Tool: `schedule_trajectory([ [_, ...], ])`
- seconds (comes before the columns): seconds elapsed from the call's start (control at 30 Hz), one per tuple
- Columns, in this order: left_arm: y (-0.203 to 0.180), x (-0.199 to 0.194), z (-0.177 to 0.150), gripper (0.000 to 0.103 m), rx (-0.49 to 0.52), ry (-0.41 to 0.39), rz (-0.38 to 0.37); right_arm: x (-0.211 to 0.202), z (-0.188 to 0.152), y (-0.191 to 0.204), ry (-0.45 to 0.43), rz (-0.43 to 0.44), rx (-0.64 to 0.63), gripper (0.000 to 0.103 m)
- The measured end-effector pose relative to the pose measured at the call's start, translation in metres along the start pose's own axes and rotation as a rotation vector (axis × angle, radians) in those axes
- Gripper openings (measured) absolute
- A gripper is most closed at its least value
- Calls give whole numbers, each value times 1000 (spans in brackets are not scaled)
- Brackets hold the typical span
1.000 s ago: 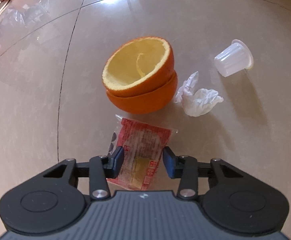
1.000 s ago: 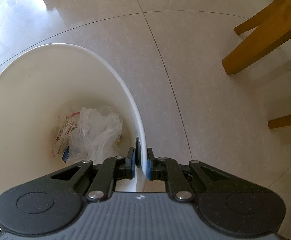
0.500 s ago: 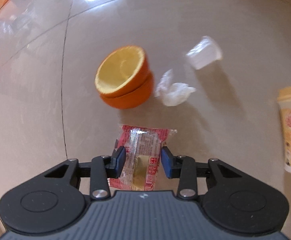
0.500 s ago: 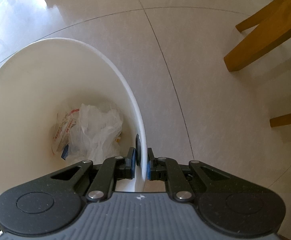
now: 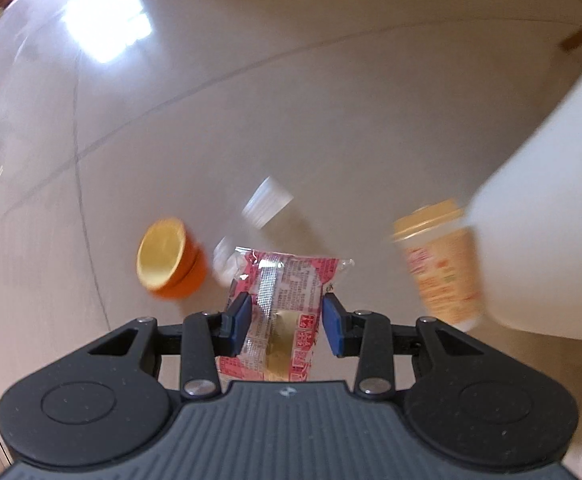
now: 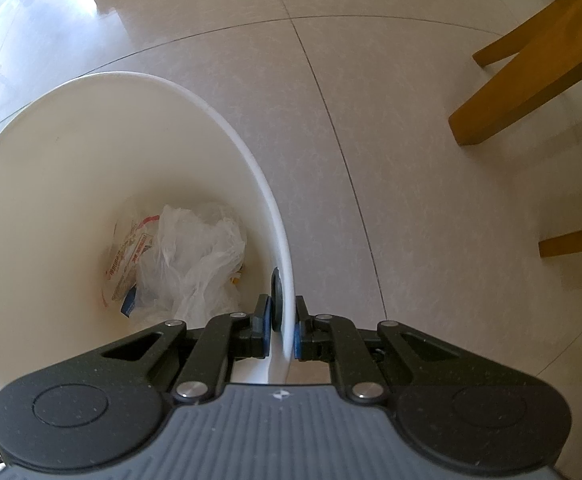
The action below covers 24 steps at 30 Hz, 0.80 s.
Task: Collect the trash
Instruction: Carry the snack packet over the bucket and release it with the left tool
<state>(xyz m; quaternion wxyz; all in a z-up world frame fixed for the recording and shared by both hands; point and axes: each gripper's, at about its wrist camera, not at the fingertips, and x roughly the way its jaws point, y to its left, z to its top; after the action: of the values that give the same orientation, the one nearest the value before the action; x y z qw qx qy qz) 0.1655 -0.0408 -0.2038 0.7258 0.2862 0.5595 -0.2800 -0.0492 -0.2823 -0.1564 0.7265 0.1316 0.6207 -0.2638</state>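
My left gripper (image 5: 286,322) is shut on a red snack wrapper (image 5: 287,300) and holds it well above the floor. Below it lie a stacked pair of orange peel halves (image 5: 169,260), a crumpled white tissue (image 5: 225,262), a clear plastic cup (image 5: 267,202) and a yellow paper drink cup (image 5: 441,264), all blurred. The white trash bin (image 5: 551,208) fills the right of that view. My right gripper (image 6: 282,330) is shut on the rim of the white bin (image 6: 281,248); a plastic bag (image 6: 195,260) and a printed wrapper (image 6: 125,260) lie inside.
The floor is glossy beige tile with dark grout lines. Wooden chair legs (image 6: 531,60) stand to the right of the bin in the right wrist view. A bright window glare (image 5: 107,28) lies on the floor at the far left.
My left gripper has lifted the red wrapper off the floor and swung right; the floor items shrank and the drink cup and bin came into view. The right gripper stayed still on the rim.
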Motion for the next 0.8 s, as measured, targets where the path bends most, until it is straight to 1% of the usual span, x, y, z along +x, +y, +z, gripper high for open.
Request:
schedule_trajectory([
  [0.07,-14,-24,12,37,50,-27,-17,0,0,-1,-1,0,1,12],
  [0.17,-41,-60,29,37,119,-64,-62,1,0,-1,-2,-4,-2,13],
  [0.27,-75,-94,45,37,194,-96,-115,1,-1,0,-4,-4,-4,13],
  [0.37,-110,-118,57,37,279,-123,-154,2,-1,-1,-2,-2,-1,12],
  [0.5,-158,-136,66,37,367,-170,-227,1,-1,0,-3,-5,-3,13],
  [0.57,-178,-135,70,37,395,-171,-257,1,-1,0,-3,-5,-2,13],
  [0.67,-199,-128,72,38,419,-164,-259,1,-1,0,-2,-4,-1,13],
  [0.77,-202,-122,71,51,423,-165,-261,1,-1,0,-2,-4,-2,13],
  [0.8,-205,-122,73,61,425,-163,-258,1,-1,0,-2,-3,0,13],
])
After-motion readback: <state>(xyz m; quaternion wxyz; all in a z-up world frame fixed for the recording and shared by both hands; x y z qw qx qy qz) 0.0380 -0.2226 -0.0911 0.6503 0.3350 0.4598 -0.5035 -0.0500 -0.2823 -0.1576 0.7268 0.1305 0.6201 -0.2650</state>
